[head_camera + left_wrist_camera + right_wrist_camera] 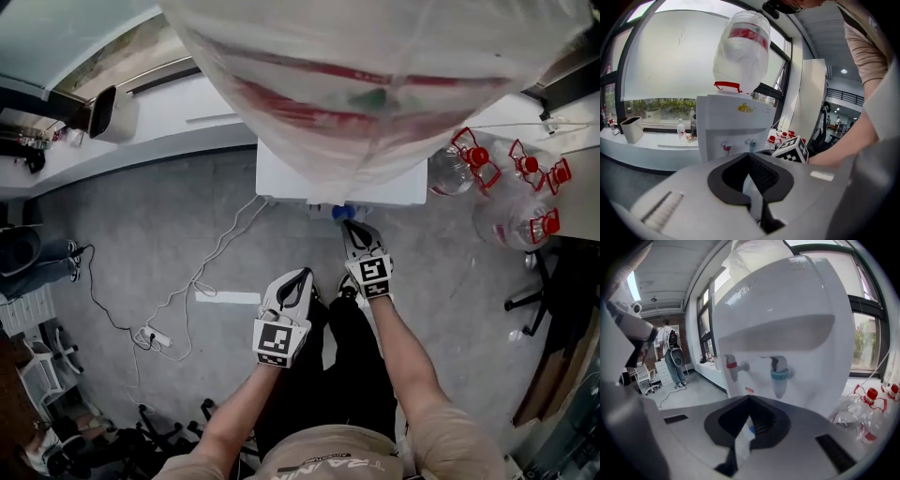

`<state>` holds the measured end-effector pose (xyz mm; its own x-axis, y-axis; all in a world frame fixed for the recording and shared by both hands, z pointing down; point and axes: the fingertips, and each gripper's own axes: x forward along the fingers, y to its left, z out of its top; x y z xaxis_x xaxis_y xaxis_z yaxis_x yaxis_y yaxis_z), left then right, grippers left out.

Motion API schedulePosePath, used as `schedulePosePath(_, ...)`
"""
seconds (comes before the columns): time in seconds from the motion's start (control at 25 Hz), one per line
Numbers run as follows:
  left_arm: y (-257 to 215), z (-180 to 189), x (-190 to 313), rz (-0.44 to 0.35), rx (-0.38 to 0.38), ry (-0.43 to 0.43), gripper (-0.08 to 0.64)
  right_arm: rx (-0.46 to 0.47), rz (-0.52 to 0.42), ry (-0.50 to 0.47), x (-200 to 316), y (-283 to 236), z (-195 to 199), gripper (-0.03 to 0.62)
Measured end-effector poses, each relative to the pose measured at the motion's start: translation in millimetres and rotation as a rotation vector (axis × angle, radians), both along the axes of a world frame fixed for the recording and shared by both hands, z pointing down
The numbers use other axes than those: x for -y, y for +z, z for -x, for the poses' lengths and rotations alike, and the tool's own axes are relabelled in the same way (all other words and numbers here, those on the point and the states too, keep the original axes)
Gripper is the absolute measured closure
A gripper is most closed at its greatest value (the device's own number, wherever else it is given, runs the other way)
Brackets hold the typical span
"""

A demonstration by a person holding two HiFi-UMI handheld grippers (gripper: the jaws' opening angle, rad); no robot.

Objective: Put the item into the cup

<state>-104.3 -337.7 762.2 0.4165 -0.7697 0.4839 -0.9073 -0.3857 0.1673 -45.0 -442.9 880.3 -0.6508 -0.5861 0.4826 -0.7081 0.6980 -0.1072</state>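
I stand in front of a white water dispenser (pixel 281 183) that carries a big plastic-wrapped bottle (pixel 375 84). My right gripper (pixel 350 228) is close to the dispenser's front, level with the red tap (pixel 732 366) and the blue tap (pixel 780 376). It is shut on a thin white item with a blue mark (pixel 743 439). My left gripper (pixel 298 278) hangs lower and further back, shut on a thin pale strip (pixel 753 187); what that strip belongs to I cannot tell. No cup shows plainly in any view. The dispenser (pixel 736 126) stands ahead of the left gripper.
Several empty water bottles with red handles (pixel 492 178) lie right of the dispenser. A cable and power strip (pixel 155 336) cross the grey floor at left. A white window ledge with a bin (pixel 112 112) runs along the far left. A person (pixel 670 357) stands in the background.
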Motion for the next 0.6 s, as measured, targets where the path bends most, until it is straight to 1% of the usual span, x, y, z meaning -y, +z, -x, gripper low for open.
schedulePosePath(0.2,17.5,2.3,-11.2,0.034,-0.001,-0.009,0.552,-0.008,0.023,0.026,18.8,28.7,-2.1,0.581)
schedulePosePath(0.48,21.5,7.0,-9.1,0.024,0.001,-0.001,0.552,-0.042,0.033,0.029,22.2,52.0,3.6,0.581)
schedulePosePath(0.6,21.7,9.3,-8.3,0.034,-0.012,-0.006,0.552,-0.056,0.019,0.028,19.3,57.7,5.3,0.58)
